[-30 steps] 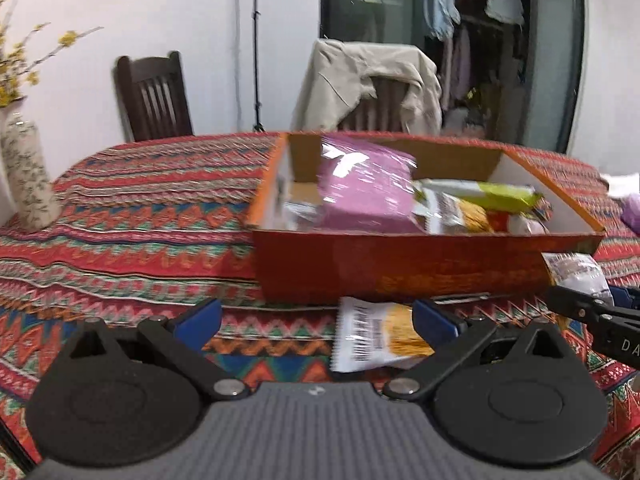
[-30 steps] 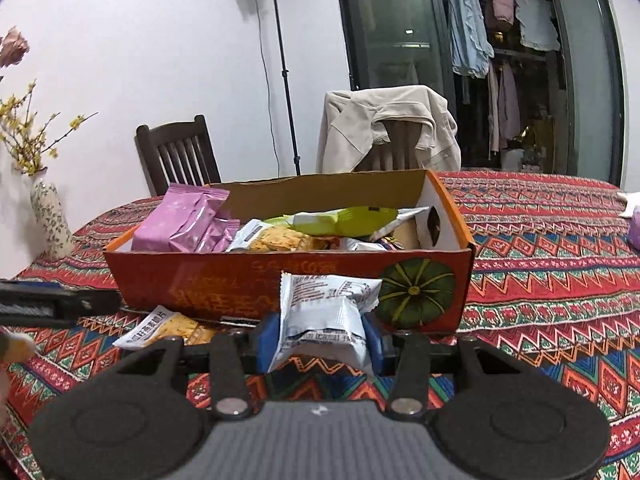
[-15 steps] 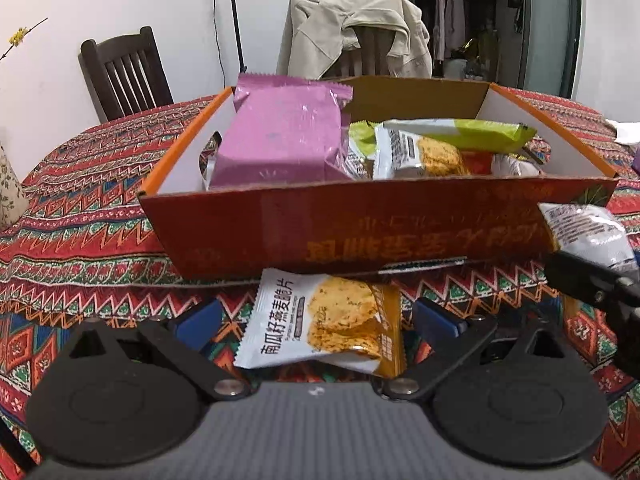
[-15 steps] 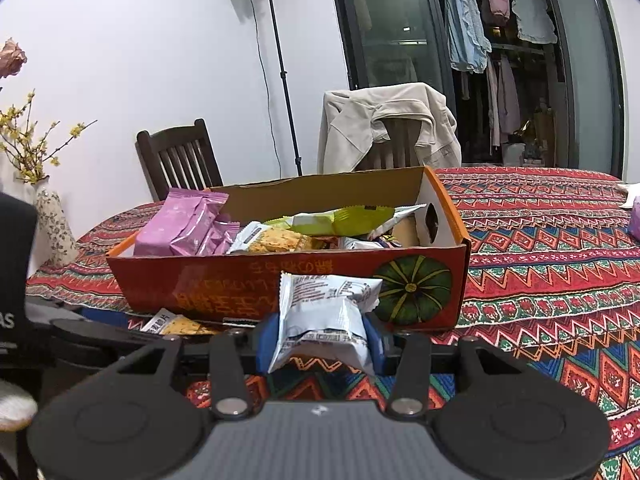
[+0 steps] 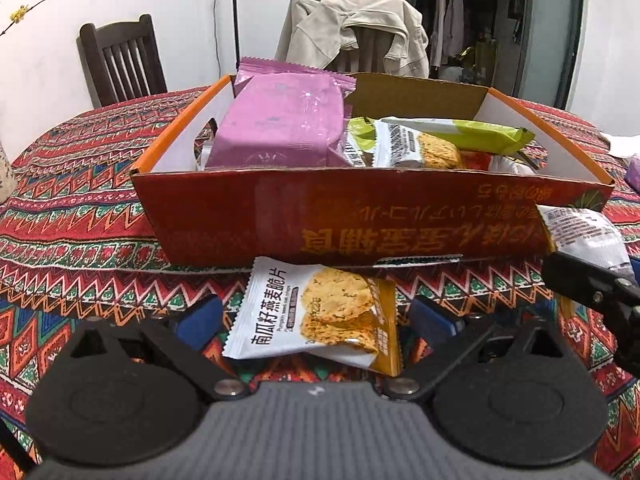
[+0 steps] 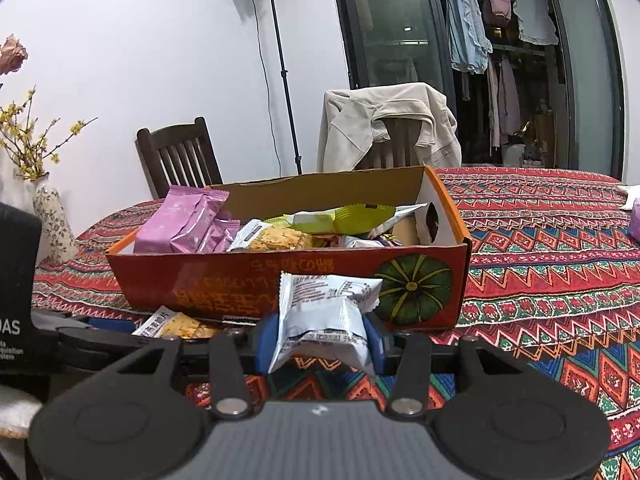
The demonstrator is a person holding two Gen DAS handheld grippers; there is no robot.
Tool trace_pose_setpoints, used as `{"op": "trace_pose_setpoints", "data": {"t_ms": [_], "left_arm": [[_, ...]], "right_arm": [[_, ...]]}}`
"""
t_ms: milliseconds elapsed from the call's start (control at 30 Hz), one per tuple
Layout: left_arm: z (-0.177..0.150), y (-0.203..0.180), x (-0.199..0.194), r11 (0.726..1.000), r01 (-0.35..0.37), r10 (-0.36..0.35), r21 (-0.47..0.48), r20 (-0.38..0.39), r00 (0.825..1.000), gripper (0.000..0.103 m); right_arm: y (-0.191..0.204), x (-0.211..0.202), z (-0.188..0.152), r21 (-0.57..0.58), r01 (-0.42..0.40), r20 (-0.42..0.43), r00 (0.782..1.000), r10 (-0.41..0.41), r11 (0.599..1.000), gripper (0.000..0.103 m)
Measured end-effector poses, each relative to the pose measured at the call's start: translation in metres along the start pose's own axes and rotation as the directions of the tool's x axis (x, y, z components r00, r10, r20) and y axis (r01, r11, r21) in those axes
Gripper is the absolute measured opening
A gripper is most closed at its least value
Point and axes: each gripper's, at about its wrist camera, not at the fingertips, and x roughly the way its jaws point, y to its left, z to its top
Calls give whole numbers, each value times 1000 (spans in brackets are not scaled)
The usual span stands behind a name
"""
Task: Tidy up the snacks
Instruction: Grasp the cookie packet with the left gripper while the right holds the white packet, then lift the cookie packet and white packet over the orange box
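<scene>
Left wrist view: oat crisp packet [image 5: 316, 316], light, crinkly, probably fragile; left gripper [image 5: 316, 320] closing astride, grip side edges.

Right gripper [image 6: 320, 338] clamps white snack pouch [image 6: 324, 316].

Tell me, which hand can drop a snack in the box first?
Probably the right. The right gripper already squeezes a white crinkly snack packet just before the orange cardboard box. The left gripper is only closing around the white-and-orange oat crisp packet lying on the patterned tablecloth.

1. The tablecloth [image 5: 80, 216] shows red, green and blue zigzag bands.
2. The box [image 5: 360, 220] is orange-red with a green pumpkin print [image 6: 414, 283].
3. 1 packet [image 5: 280, 124] is pink.
4. The cracker packet [image 5: 320, 316] is white and orange.
5. The gripper pads [image 6: 267, 338] are blue.
</scene>
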Motion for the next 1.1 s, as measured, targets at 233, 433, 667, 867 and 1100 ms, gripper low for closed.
{"op": "trace_pose_setpoints", "data": {"t_ms": [233, 433, 667, 867, 1100], "left_arm": [[-1, -6, -9, 999, 25, -26, 27, 23, 999, 69], [-4, -7, -18, 999, 17, -18, 28, 37, 999, 62], [-8, -6, -44, 1000, -5, 2, 20, 108, 994, 61], [-12, 3, -68, 1000, -8, 9, -7, 165, 986, 61], [-7, 10, -103, 999, -6, 16, -36, 283, 959, 61]], "right_arm": [[0, 0, 0, 1, -12, 4, 1000, 12, 1000, 45], [1, -2, 0, -2, -36, 18, 999, 36, 999, 45], [3, -9, 0, -14, -65, 54, 996, 65, 998, 45], [6, -17, 1, -31, -83, 104, 991, 86, 996, 45], [14, -35, 9, -74, -81, 170, 981, 92, 994, 45]]}}
